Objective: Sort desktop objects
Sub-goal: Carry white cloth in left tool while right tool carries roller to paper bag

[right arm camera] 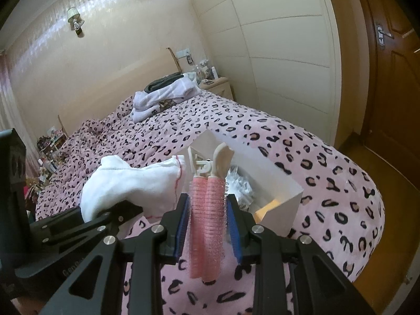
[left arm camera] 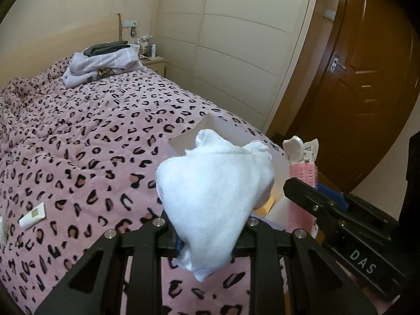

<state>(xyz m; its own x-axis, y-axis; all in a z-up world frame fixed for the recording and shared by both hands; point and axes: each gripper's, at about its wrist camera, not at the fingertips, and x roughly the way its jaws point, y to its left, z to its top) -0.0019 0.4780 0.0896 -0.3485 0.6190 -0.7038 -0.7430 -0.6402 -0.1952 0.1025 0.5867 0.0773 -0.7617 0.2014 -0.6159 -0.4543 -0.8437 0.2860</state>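
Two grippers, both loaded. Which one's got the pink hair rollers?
The right gripper: its blue pads clamp the pink hair rollers upright. The left gripper holds a white cloth instead.
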